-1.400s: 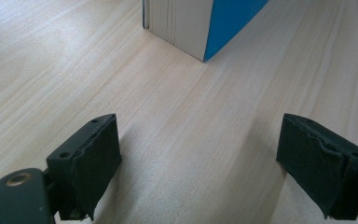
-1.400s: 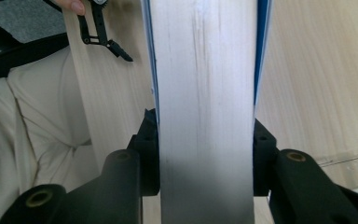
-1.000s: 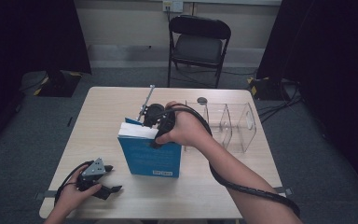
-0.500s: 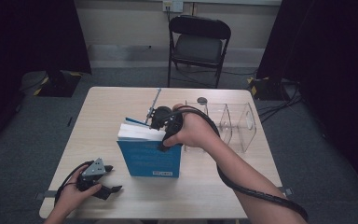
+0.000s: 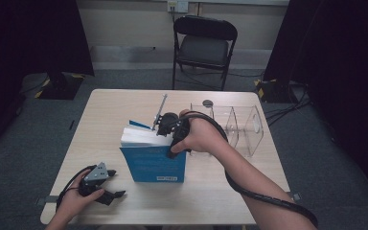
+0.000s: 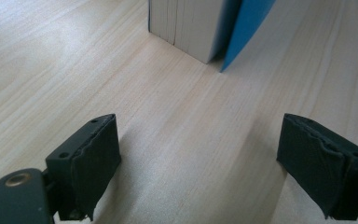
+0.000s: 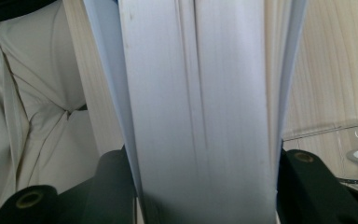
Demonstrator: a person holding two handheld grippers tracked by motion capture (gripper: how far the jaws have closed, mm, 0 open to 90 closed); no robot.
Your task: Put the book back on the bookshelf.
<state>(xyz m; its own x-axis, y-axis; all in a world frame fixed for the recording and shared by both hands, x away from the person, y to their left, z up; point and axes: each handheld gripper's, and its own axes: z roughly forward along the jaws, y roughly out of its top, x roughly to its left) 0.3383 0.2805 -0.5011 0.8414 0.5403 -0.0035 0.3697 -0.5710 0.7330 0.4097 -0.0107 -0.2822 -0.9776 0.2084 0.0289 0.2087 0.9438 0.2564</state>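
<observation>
Your right gripper (image 5: 168, 125) comes down on the top edge of the book (image 5: 154, 162), and its jaws pinch the block of pages: in the right gripper view the white page edges (image 7: 200, 102) fill the gap from one jaw to the other, with both pads against the covers. The book stands upright on the worktop (image 5: 115, 108) near its middle, blue cover facing you, the pages fanned slightly at the top. Just to its right stands a clear plastic holder (image 5: 242, 127) with dividers, close behind your right hand (image 5: 199, 136).

Your left gripper (image 5: 100, 184) rests low at the near left part of the worktop, well apart from the book. Its jaws are spread wide with nothing between them; in the left gripper view only bare wood (image 6: 191, 154) lies in the gap, and the book's lower corner (image 6: 200, 28) stands farther ahead.

A black folding chair (image 5: 203, 45) stands beyond the far edge.
</observation>
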